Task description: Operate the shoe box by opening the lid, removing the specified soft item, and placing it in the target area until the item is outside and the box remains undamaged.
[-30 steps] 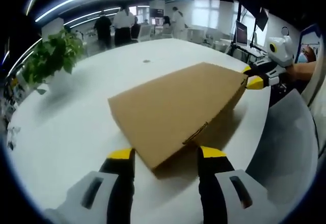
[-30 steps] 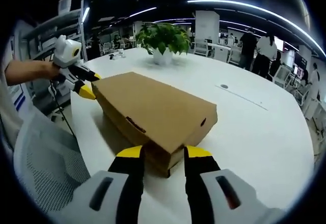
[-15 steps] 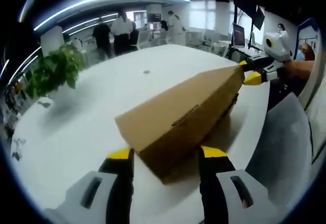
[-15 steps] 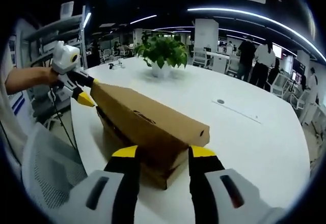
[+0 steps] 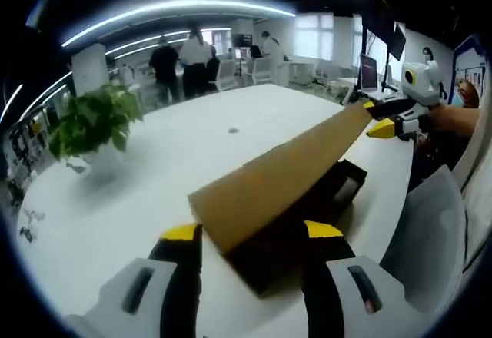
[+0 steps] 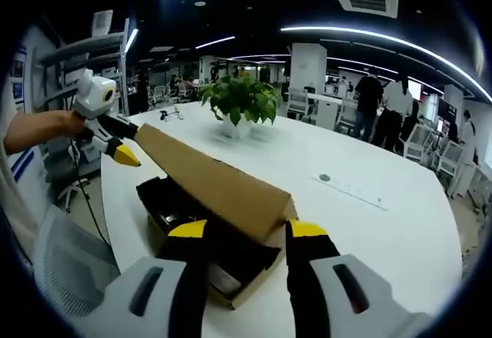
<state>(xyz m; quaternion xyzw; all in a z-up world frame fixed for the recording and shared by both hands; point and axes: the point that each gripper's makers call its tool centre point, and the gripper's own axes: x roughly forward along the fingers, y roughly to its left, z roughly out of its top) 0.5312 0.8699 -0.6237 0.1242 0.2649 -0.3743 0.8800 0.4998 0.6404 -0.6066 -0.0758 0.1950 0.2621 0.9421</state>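
Observation:
A brown cardboard shoe box (image 5: 323,200) (image 6: 231,292) lies on the white table, its inside dark. Its lid (image 5: 284,173) (image 6: 207,177) is tilted up off the box. My left gripper (image 5: 252,232) stands open, jaws wide apart, with one lid corner between them; in the right gripper view it (image 6: 123,144) is at the lid's far corner, a hand holding it. My right gripper (image 6: 246,229) is likewise open around the opposite lid corner, and in the left gripper view it (image 5: 378,117) is at the far end. Dark contents in the box are indistinct.
A potted plant (image 5: 92,123) (image 6: 242,104) stands on the round white table (image 5: 154,161) (image 6: 369,215). A small round inset (image 5: 232,130) marks the tabletop. A grey mesh chair (image 5: 430,238) (image 6: 69,276) sits at the table's edge. People stand in the office background.
The lid has swung up from nearly closed to well raised, exposing the dark inside of the box. Both grippers rose with the lid corners between their jaws.

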